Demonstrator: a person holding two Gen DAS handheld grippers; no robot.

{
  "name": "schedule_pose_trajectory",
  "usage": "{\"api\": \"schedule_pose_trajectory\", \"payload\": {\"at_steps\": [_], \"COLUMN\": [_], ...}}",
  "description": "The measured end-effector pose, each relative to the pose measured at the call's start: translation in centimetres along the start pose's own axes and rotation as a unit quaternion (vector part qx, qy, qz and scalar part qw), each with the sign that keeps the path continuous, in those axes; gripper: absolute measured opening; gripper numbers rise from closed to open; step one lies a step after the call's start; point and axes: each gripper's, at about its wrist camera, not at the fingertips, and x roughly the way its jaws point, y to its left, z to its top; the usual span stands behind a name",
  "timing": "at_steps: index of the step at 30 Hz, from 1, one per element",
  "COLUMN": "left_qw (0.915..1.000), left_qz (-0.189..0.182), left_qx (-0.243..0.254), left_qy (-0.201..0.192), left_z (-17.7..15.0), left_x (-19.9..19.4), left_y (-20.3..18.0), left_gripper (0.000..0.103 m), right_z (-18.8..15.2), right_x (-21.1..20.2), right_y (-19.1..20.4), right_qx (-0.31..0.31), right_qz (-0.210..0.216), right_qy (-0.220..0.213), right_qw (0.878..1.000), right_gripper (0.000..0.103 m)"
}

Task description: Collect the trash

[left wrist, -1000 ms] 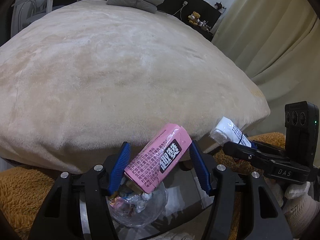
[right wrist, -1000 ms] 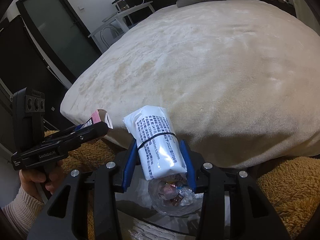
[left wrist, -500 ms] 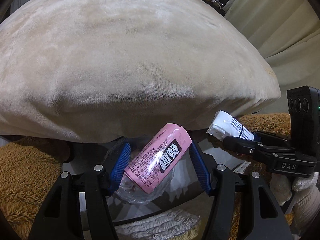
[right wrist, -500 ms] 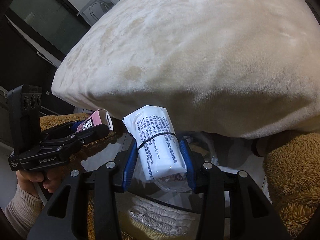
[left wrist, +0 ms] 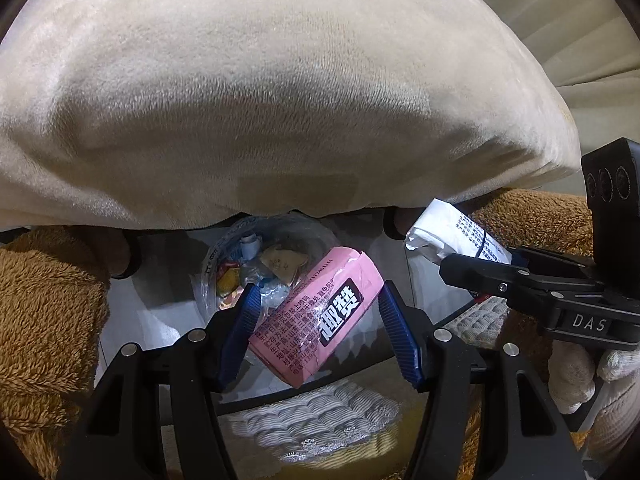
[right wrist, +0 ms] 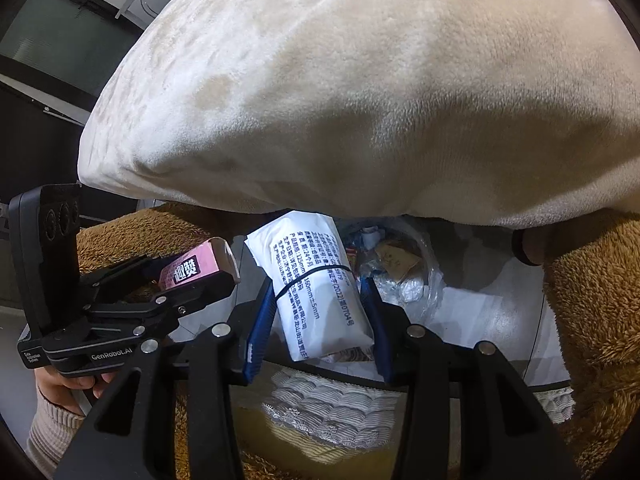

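My left gripper (left wrist: 318, 306) is shut on a pink carton (left wrist: 320, 314) with black print, held tilted just in front of a clear-lined trash bin (left wrist: 224, 256) that holds wrappers and scraps. My right gripper (right wrist: 320, 296) is shut on a white printed packet (right wrist: 320, 280) bound by a thin black band, also in front of the bin (right wrist: 434, 276). In the left wrist view the right gripper (left wrist: 472, 264) with its white packet (left wrist: 452, 234) sits at the right. In the right wrist view the left gripper (right wrist: 208, 276) with the pink carton (right wrist: 192, 268) sits at the left.
A large beige plush bed cover (left wrist: 280, 92) overhangs the bin from above. Brown fuzzy fabric (left wrist: 44, 312) lies on both sides. A pale patterned rug (left wrist: 316, 420) shows beneath a glass surface (right wrist: 480, 320). A gloved hand (left wrist: 580, 376) holds the right gripper.
Both grippers have sunk and tipped downward, each still holding its item. The bed top and room have left view, and the trash bin now shows more fully behind the held items.
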Motion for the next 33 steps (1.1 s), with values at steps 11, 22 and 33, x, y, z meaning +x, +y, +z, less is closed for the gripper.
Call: {"api": "schedule_pose_trajectory", "payload": {"at_steps": [11,22,33], "left_qw": [0.9996,0.9994,0.9992], "left_qz": [0.014,0.032,0.019], "left_qx": [0.005,0.002,0.018], "left_qy": [0.024,0.014,-0.031], "left_z": [0.1,0.5,0.8], "left_x": [1.2,0.8,-1.3], "left_y": [-0.1,0.0,-0.7], "left_gripper": [0.062,0.078,0.078], "right_z": [0.3,0.2,-0.1], "right_x": [0.7,-0.2,-3.0], "right_y": [-0.9,-1.2,0.3], "right_qx": [0.036,0.042,-0.006], "right_qz": [0.007,0.010,0.009], "right_qy": [0.014,-0.002,-0.074], "right_qw": [0.999,0.999,0.997], "right_gripper": [0.049,0.056,0.056]}}
